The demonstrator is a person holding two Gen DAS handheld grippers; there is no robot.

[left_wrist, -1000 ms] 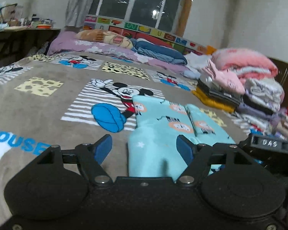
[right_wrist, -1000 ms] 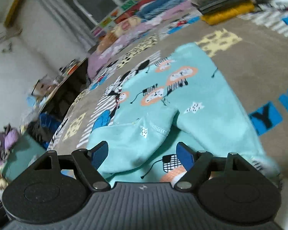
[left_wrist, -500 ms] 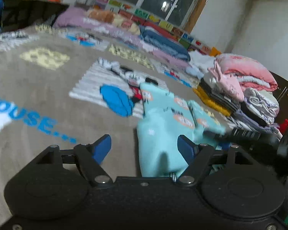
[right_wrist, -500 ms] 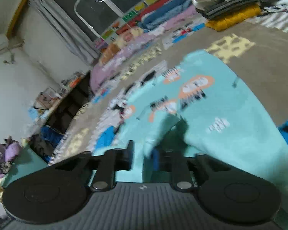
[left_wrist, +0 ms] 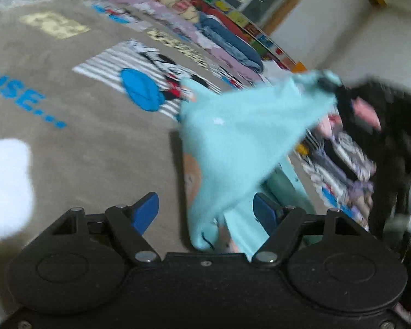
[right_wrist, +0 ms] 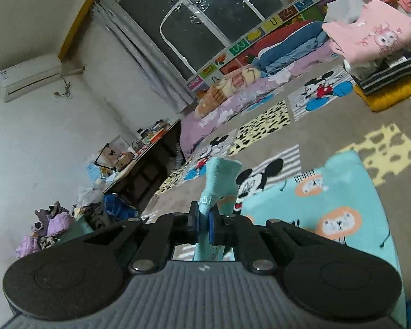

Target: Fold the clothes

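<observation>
Item: turquoise garment (right_wrist: 337,205) with lion print, lying on the cartoon-print blanket (left_wrist: 82,142) of the bed, one end lifted clear.
Right tool (right_wrist: 203,223): jaws closing, pads pinched tight on a bunched cuff of the garment, raised above the blanket.
Left tool (left_wrist: 205,209): jaws wide apart, gripping nothing; the garment's near end lies between its blue fingers (left_wrist: 146,211) untouched.
Nearby: stack of folded clothes (right_wrist: 383,44) towards the bed's far edge.
</observation>
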